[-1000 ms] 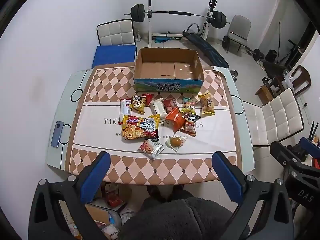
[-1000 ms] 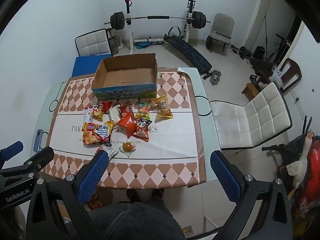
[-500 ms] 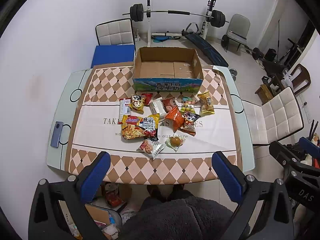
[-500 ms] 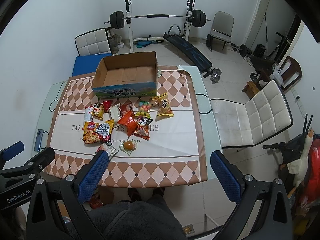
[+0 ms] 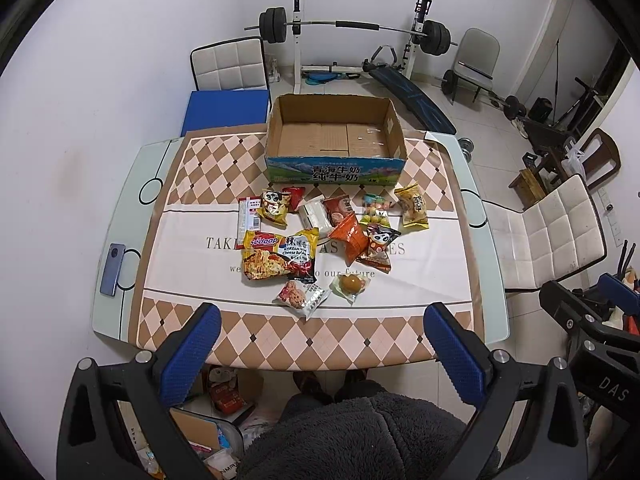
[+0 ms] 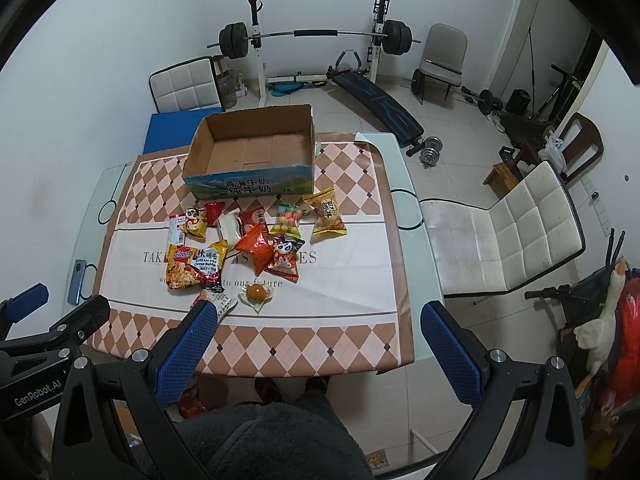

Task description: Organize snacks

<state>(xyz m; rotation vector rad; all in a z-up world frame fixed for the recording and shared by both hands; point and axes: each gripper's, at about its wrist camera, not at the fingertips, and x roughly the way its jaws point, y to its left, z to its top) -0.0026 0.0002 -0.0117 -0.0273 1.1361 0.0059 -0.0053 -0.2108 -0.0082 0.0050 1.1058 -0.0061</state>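
Here the left tongs (image 5: pixel 320 344) hang high above the near edge of the surface (image 5: pixel 486 280), their blue-padded fingers (image 5: pixel 190 354) spread wide apart with nothing between them, pointing down and forward over the person's dark fleece garment (image 5: pixel 360 436). The right tongs (image 6: pixel 320 344) sit in the same raised pose further right, fingers likewise wide apart and holding nothing; from the left wrist view they show at the right edge. Below them, the checkered cloth (image 5: pixel 304 340) carries the loose snacks in a cluster at its middle: nearest lie a small clear cookie packet (image 5: pixel 301 295) and a wrapped egg (image 5: pixel 350 283) just beside it, then the big noodle packet (image 5: pixel 280 255), an orange bag (image 5: pixel 351 236) overlapped by a panda bag (image 5: pixel 378 246), and a yellow bag (image 5: pixel 414 209) at the right end. Behind the cluster the open cardboard box (image 5: pixel 335 168) stands upright with its floor bare. A phone (image 5: pixel 113 264) lies on the glass at the left edge, well apart from the snacks.
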